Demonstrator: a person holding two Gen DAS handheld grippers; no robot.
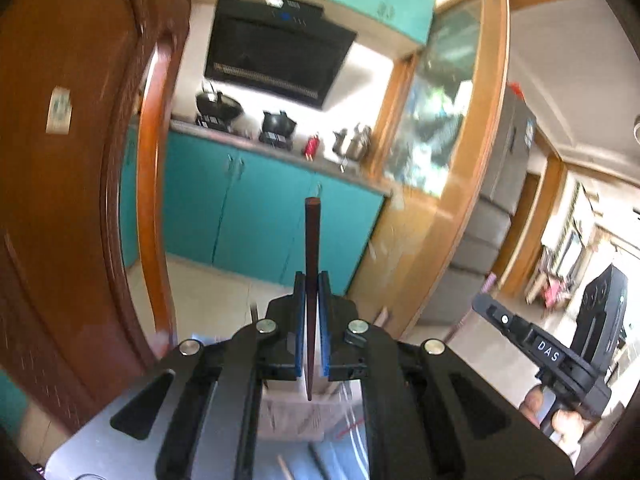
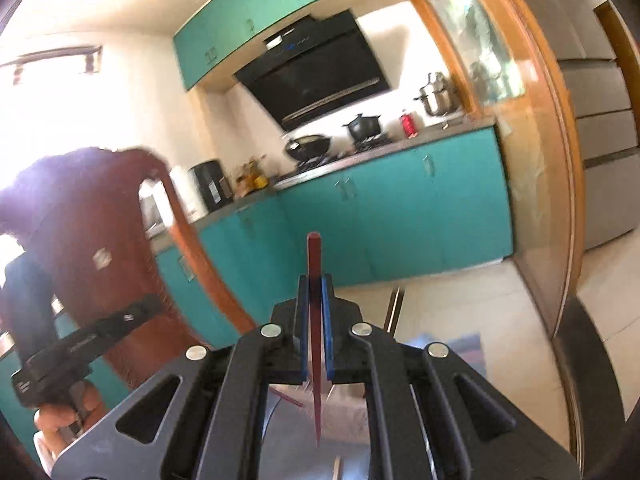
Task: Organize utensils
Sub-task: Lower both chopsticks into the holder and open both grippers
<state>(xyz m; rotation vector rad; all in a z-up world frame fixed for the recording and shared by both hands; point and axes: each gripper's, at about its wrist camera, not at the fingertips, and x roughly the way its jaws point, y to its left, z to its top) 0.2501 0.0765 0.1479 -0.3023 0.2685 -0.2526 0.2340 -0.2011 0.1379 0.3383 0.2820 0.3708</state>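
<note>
My left gripper point(image 1: 313, 280) pinches a dark brown wooden chopstick point(image 1: 311, 240); my right gripper point(image 2: 316, 284) clamps a reddish wooden chopstick point(image 2: 314, 256). Both sticks run along the fingers, thick ends up, tips toward the pale container point(image 1: 288, 420) below.

The tabletop point(image 1: 80, 444) shows only as a pale grey strip at the bottom edge of both wrist views, largely hidden behind the black tool bodies. On it, in the left wrist view, lies a whitish patterned cloth or mat point(image 1: 288, 420), blurred, and nearer the camera two thin sticks point(image 1: 316, 460), likely chopsticks, lie flat side by side. In the right wrist view a red stick point(image 2: 288, 398) rests across the mat's edge.
</note>
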